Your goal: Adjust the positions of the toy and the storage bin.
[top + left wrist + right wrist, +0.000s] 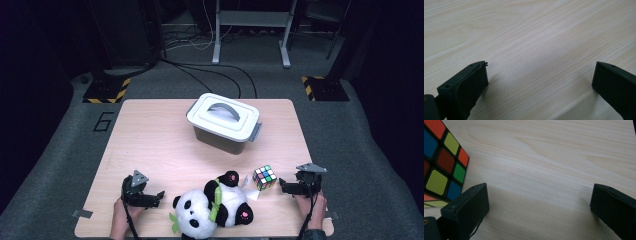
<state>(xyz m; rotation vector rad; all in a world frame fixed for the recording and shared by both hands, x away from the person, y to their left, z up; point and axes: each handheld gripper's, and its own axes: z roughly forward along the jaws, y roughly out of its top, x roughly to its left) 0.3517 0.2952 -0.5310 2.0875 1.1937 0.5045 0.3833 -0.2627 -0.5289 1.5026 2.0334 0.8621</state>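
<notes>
High view, table: my wooden table has a lidded storage box standing toward its far middle, grey handle on its white lid.
High view, toys: a plush panda lies at the near edge between my two hands, and a puzzle cube sits just right of it.
High view, my left gripper: resting low at the near left, tips pointing at the panda, apart from it.
High view, my right gripper: near right, tips just beside the cube.
Left gripper view: my jaws are spread wide, bare wood grain between them, nothing pinched.
Right gripper view: jaws spread wide here too, holding nothing; the cube sits just beyond my left jaw, outside the gap.
</notes>
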